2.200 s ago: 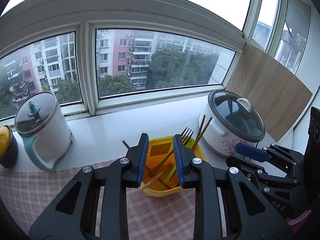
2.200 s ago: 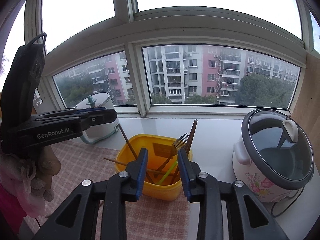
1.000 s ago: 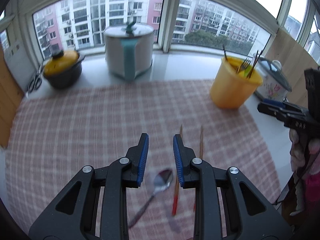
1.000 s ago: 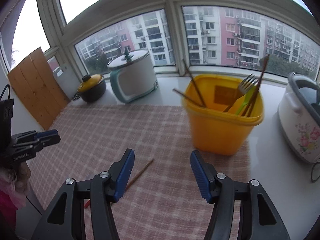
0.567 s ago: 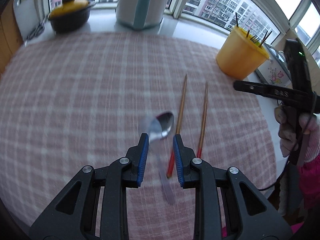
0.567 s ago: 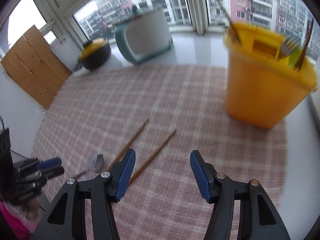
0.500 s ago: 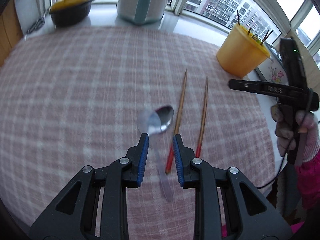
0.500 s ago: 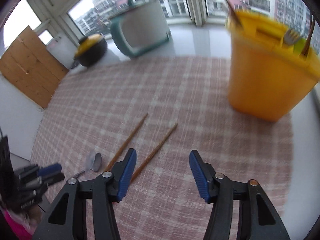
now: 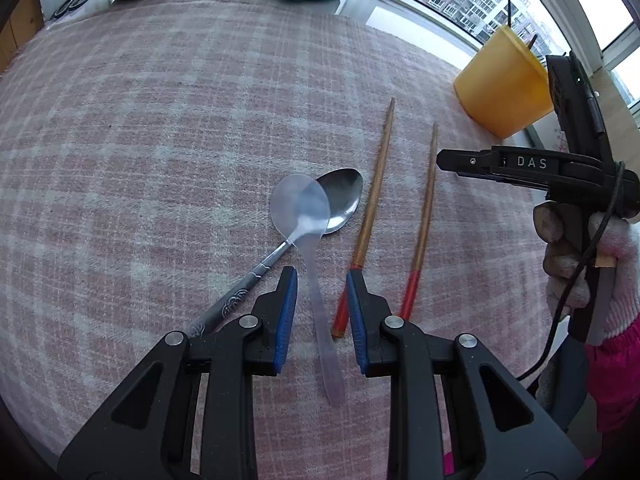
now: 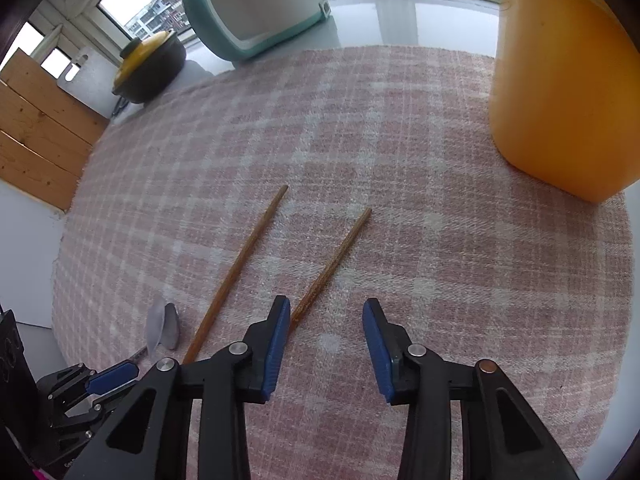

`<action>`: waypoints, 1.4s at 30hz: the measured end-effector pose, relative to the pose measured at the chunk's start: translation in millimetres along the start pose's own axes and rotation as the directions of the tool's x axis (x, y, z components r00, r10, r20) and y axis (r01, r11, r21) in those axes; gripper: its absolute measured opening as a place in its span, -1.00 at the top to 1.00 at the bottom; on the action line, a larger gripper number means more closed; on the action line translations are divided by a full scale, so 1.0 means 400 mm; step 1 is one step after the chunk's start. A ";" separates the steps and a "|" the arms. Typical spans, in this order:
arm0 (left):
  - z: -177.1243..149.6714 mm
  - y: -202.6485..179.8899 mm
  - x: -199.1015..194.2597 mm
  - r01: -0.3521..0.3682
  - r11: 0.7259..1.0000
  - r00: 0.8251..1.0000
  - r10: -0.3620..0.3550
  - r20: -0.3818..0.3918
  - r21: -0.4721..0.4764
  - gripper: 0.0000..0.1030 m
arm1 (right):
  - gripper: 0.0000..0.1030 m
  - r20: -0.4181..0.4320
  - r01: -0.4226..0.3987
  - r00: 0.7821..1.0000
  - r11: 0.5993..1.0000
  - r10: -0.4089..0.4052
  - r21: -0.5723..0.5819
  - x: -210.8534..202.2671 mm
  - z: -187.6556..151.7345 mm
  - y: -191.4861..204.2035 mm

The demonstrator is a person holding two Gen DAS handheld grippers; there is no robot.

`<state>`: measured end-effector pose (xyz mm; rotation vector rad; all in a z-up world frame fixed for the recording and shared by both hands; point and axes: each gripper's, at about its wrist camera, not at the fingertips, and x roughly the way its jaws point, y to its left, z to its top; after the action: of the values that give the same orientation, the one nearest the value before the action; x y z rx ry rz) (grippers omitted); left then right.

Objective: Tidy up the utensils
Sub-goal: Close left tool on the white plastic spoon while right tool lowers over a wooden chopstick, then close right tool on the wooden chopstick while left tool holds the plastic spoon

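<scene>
- Utensils left on the checked cloth (image 9: 160, 128): a clear plastic spoon (image 9: 308, 236) lying across a metal spoon (image 9: 336, 200), and two chopsticks (image 9: 372, 216) just beside them; the rest stand in the yellow tub (image 9: 500, 96) at the far edge.
- Two seconds ago both claws hovered at the tub; now both have dropped low over the cloth, so a fresh pick-up looks to be starting.
- Left claw (image 9: 322, 304): narrowly parted, empty, astride the plastic spoon's handle; likely its next grab.
- Right claw (image 10: 326, 340): wide open, empty; the nearer chopstick (image 10: 332, 264) runs beside its left finger.
</scene>
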<state>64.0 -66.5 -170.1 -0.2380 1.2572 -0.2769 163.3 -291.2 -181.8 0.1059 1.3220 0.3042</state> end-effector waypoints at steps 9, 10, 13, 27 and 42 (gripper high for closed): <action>0.009 -0.011 0.034 0.001 1.000 1.000 -0.001 -0.024 0.015 0.55 | 0.30 -0.028 0.008 1.000 1.000 -0.008 0.021 0.015 0.018 -0.004; 0.008 -0.012 0.037 -0.001 1.000 1.000 0.001 -0.025 0.017 0.55 | 0.30 -0.030 0.010 1.000 1.000 -0.009 0.020 0.017 0.022 -0.005; 0.014 -0.013 0.045 -0.002 1.000 1.000 0.003 -0.030 0.027 0.55 | 0.32 -0.037 0.024 0.999 1.000 -0.024 0.006 0.023 0.033 0.005; 0.027 -0.005 0.057 -0.027 0.999 1.000 0.028 -0.013 0.046 0.87 | 0.72 -0.029 0.166 0.984 0.958 -0.178 -0.235 0.071 0.064 0.122; 0.022 0.003 0.033 -0.003 1.000 1.000 0.003 0.001 -0.011 0.95 | 0.94 -0.030 0.086 0.995 0.972 -0.095 -0.220 0.059 0.056 0.095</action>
<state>76.3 -69.7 -179.9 -0.2461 1.2580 -0.2673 183.9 -246.1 -188.7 -0.1468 1.3206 0.3736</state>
